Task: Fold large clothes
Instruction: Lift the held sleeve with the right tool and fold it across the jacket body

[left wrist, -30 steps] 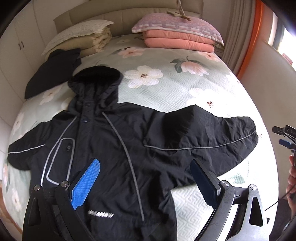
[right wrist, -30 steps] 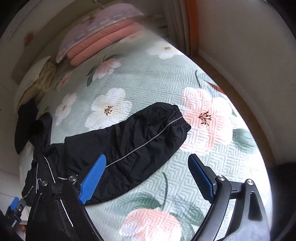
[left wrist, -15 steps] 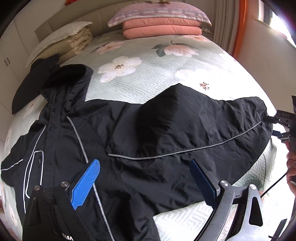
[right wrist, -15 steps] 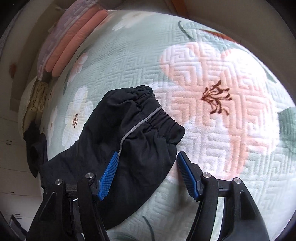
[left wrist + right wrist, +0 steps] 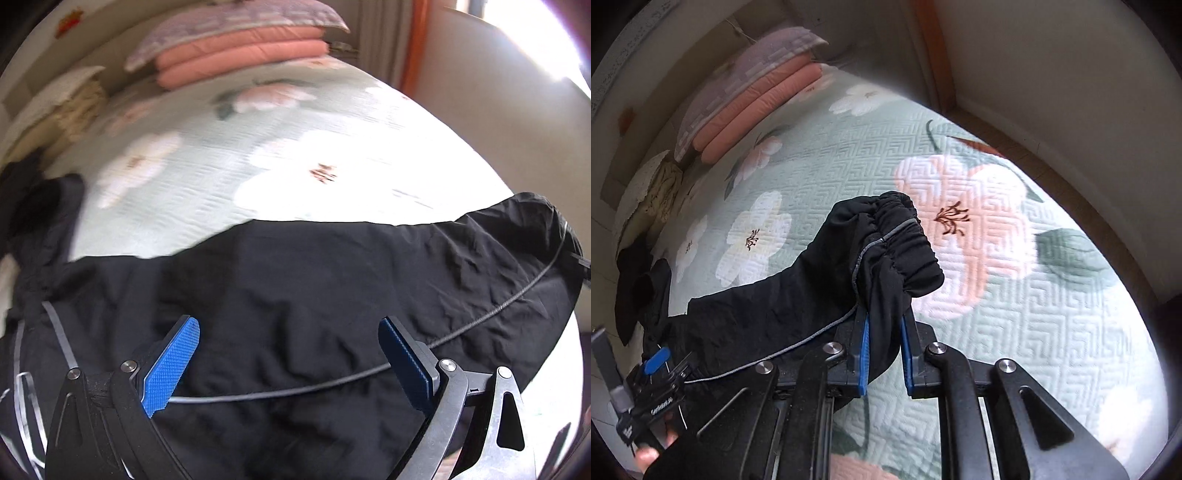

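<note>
A black hooded jacket [image 5: 295, 288] with thin grey piping lies spread on the bed. My left gripper [image 5: 290, 354] is open, its blue pads low over the jacket's sleeve near the shoulder, holding nothing. My right gripper [image 5: 884, 332] is shut on the sleeve [image 5: 798, 299] just behind the elastic cuff [image 5: 905, 243], lifting the cuff end off the quilt. The left gripper also shows at the lower left of the right wrist view [image 5: 653, 376]. The jacket's body and hood are mostly out of view at the left.
The bed has a pale green floral quilt [image 5: 997, 229]. Pink folded blankets under a pillow [image 5: 243, 51] and a beige stack [image 5: 81, 99] sit at the headboard. A second dark garment [image 5: 631, 280] lies at far left. A wall and the floor [image 5: 1052, 166] border the bed's right side.
My right gripper closed on the sleeve near the cuff and raised it. My left gripper moved right and closer along the sleeve, staying open.
</note>
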